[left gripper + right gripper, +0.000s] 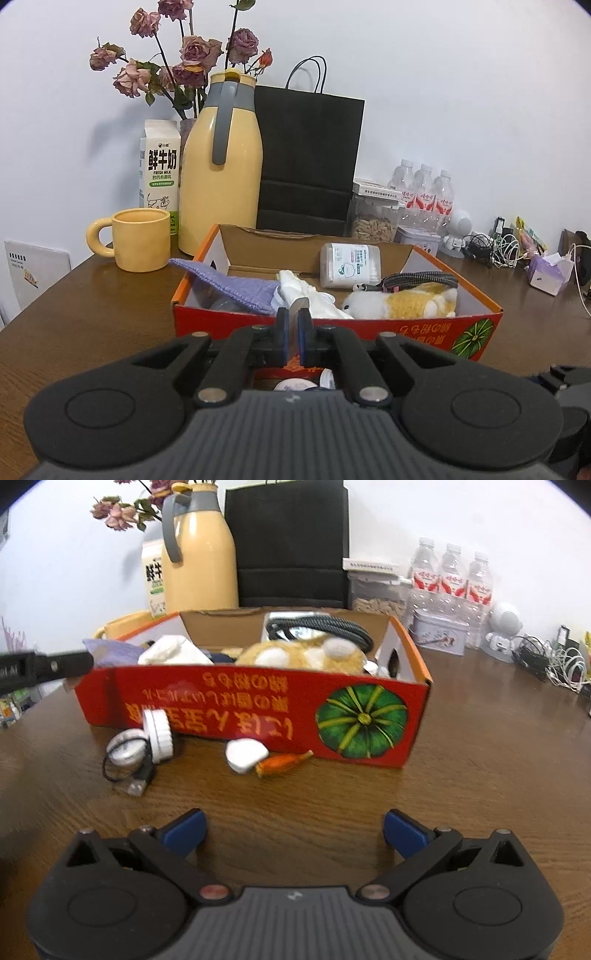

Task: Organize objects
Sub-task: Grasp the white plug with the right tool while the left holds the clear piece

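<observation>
Left gripper (294, 325), fingers clamped on a grey piece (298, 305), hovers over the box (258, 705); judged next: release; right gripper (293, 829) fingers apart, carrot (282, 763) at 12 o'clock

Dark brown wood-grain tabletop (461, 775). Red cardboard box (258, 705) with pumpkin print sits mid-table. Just in front of it: white jar lid (159, 731) on edge, round white tin (123, 746), black cable with plug (138, 775), white cap (245, 754), small orange carrot-shaped item (282, 763). Behind the box: yellow mug (142, 240), milk carton (159, 173), yellow thermos jug (221, 162), black paper bag (306, 158), seed jar (373, 218), water bottles (424, 192), metal tin (437, 632), white robot figure (504, 629), tangled cables (495, 247), tissue box (548, 273).
</observation>
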